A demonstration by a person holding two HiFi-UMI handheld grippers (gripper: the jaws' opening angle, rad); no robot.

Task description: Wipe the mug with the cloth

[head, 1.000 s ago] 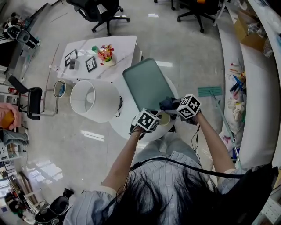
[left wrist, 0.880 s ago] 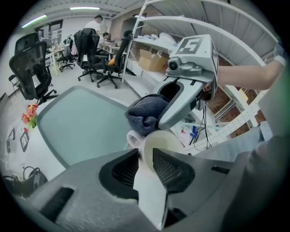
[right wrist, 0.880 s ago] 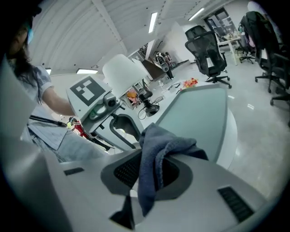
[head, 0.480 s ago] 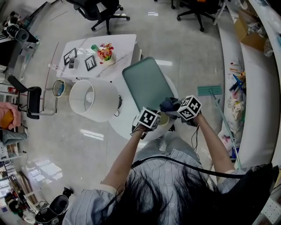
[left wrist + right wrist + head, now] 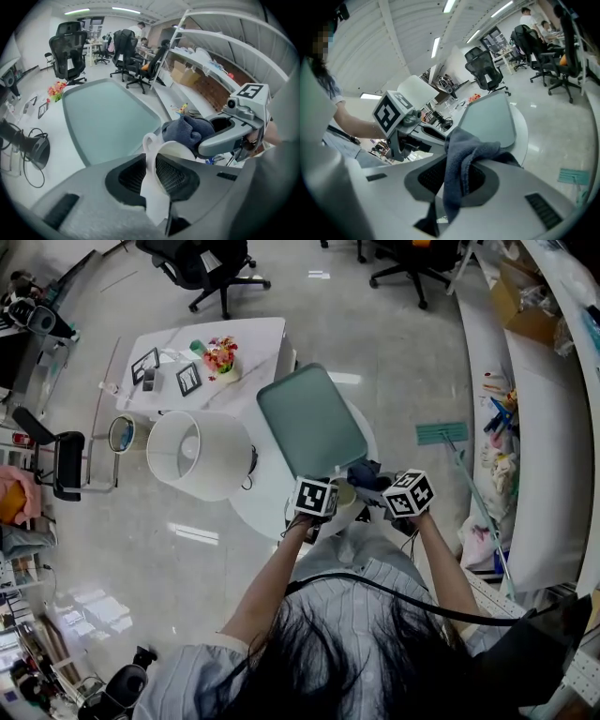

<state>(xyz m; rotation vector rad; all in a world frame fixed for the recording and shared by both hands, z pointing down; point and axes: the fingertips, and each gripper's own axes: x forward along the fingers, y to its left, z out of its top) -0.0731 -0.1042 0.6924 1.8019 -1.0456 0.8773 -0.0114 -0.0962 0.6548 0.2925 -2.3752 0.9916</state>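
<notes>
Because the mug (image 5: 174, 151) is hard, smooth and would likely break if dropped, it needs a firm hold on its wall or handle, though it looks light enough for one hand-held gripper. It is up in the air, just over the near edge of the round white surface (image 5: 255, 507). The left hand-held gripper (image 5: 151, 164) has just been closing and is clamped on the mug's wall. The cloth (image 5: 464, 147) is soft and floppy, so any bunched part will do. The right hand-held gripper (image 5: 454, 176) pinches it tight and holds it at the mug's mouth.
</notes>
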